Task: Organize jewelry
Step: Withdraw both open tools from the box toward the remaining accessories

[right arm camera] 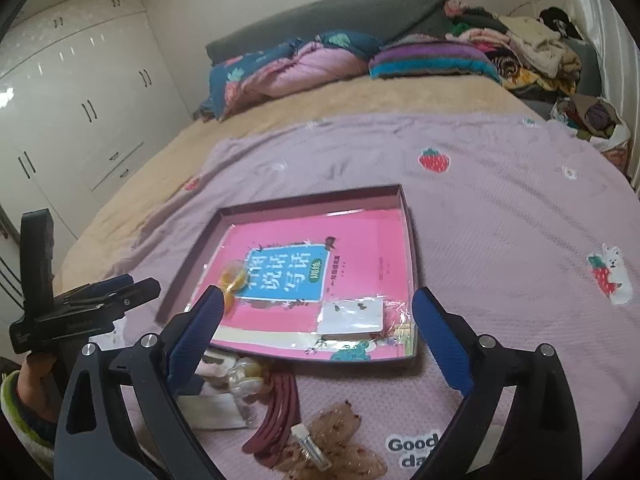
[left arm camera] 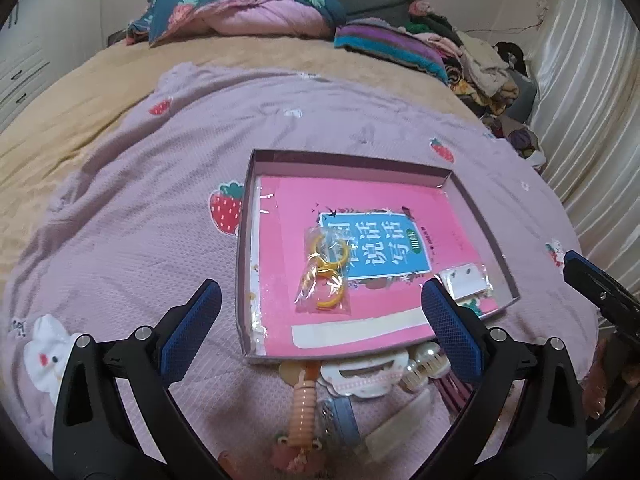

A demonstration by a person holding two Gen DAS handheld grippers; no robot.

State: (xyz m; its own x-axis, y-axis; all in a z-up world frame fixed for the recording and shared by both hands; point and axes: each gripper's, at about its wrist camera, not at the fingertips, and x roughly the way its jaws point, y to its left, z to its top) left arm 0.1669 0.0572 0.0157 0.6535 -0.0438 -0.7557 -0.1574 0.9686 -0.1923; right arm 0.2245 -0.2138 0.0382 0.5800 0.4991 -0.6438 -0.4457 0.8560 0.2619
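Note:
A shallow box [left arm camera: 245, 240] [right arm camera: 412, 240] with a pink book inside lies on the purple blanket. In it are a clear bag of yellow rings [left arm camera: 326, 272] [right arm camera: 234, 276] and a white earring card [left arm camera: 466, 282] [right arm camera: 352, 314]. In front of the box lies a pile of hair accessories: a white claw clip [left arm camera: 368, 376], a peach clip [left arm camera: 304, 400], a pearl clip [left arm camera: 424, 360] [right arm camera: 246, 376], dark red clips [right arm camera: 276, 412] and a brown bow clip [right arm camera: 336, 436]. My left gripper [left arm camera: 320, 328] is open and empty above the pile. My right gripper [right arm camera: 320, 344] is open and empty at the box's near edge.
Folded quilts and pillows [right arm camera: 288, 68] lie at the head of the bed. A heap of clothes [right arm camera: 532, 48] sits at the far right by the curtain. White wardrobes [right arm camera: 80, 92] stand to the left.

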